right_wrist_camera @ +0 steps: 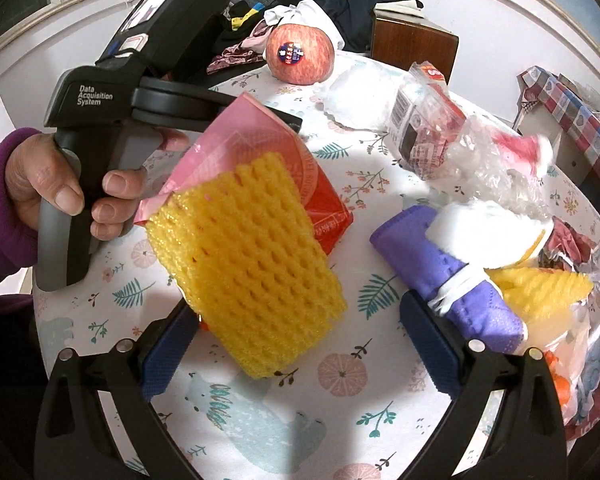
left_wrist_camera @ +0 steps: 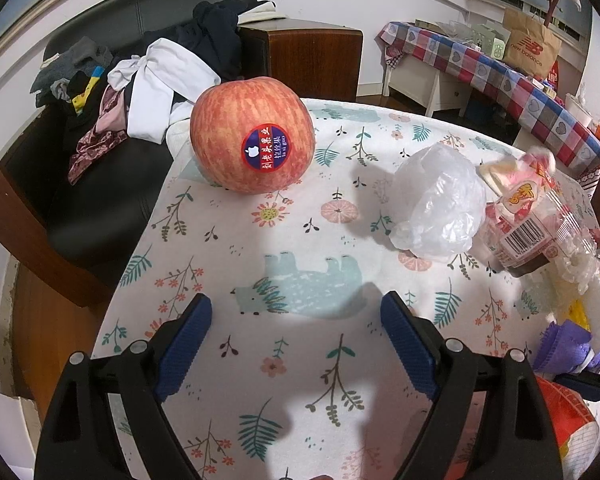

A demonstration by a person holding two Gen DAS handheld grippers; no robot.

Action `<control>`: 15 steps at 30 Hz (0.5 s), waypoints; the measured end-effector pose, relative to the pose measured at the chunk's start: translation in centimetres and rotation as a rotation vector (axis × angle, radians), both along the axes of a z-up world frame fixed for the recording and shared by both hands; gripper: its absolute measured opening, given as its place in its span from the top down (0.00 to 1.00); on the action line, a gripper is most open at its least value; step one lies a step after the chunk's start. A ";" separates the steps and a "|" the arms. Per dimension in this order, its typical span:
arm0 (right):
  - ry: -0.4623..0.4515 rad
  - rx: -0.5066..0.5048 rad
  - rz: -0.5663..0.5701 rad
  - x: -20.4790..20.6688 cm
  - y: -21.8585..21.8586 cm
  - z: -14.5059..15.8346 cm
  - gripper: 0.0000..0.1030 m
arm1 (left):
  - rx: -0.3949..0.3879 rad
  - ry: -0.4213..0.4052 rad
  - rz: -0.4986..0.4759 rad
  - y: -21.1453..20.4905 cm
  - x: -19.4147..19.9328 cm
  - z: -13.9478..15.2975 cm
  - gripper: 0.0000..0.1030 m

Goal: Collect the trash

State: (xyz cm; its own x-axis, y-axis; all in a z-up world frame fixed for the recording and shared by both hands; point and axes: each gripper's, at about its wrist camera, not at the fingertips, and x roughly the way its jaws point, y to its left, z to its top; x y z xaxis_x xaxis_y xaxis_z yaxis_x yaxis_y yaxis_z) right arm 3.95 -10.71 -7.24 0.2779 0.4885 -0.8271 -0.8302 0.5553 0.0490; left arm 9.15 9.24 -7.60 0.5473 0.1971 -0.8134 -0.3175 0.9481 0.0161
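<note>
The left tongs are gaping wide over bare worktop, gripping nothing; the apple is sitting well beyond them, and a white bag is lying to the apple's right, beside a wrapper. The right tongs are also standing wide open, with yellow foam net lying between the pads, nearer the apple, unclamped. A purple mask is lying right of the net.

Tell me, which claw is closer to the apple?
Left. The left claw is open with the apple just ahead of it; the right claw sits farther back, by the yellow foam net.
</note>
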 end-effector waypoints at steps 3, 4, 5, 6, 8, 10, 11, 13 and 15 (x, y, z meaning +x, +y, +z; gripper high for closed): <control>0.000 0.000 0.000 -0.1 0.1 0.0 0.03 | 0.001 0.001 0.000 -0.1 0.0 0.0 0.18; 0.000 0.000 0.000 -0.1 0.1 0.0 0.03 | 0.002 0.001 -0.001 -0.2 0.1 -0.1 0.18; 0.000 0.000 0.000 0.0 0.0 0.0 0.03 | 0.001 0.000 -0.001 -0.2 0.0 0.0 0.18; 0.000 0.001 0.001 0.0 0.0 0.0 0.03 | 0.001 0.001 -0.001 -0.2 0.1 -0.1 0.18; 0.000 0.001 0.001 -0.1 0.1 0.0 0.03 | 0.001 0.001 -0.001 -0.2 0.1 -0.1 0.18; 0.000 0.001 0.001 -0.1 0.1 0.0 0.03 | 0.000 0.000 -0.001 -0.2 0.1 -0.1 0.18; 0.000 0.001 0.001 0.0 0.0 0.0 0.03 | 0.000 0.000 -0.001 -0.2 0.1 0.0 0.18; 0.000 0.001 0.001 0.0 0.1 0.0 0.03 | 0.000 0.000 -0.001 -0.3 0.1 0.0 0.18; 0.000 0.001 0.000 0.0 0.1 0.0 0.03 | 0.000 0.001 -0.001 -0.2 0.0 0.0 0.18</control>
State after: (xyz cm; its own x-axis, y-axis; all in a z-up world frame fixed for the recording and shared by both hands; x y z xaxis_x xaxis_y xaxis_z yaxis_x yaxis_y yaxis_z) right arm 3.92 -10.65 -7.27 0.2781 0.4898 -0.8263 -0.8305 0.5548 0.0494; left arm 9.20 9.09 -7.63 0.5470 0.1969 -0.8136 -0.3166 0.9484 0.0166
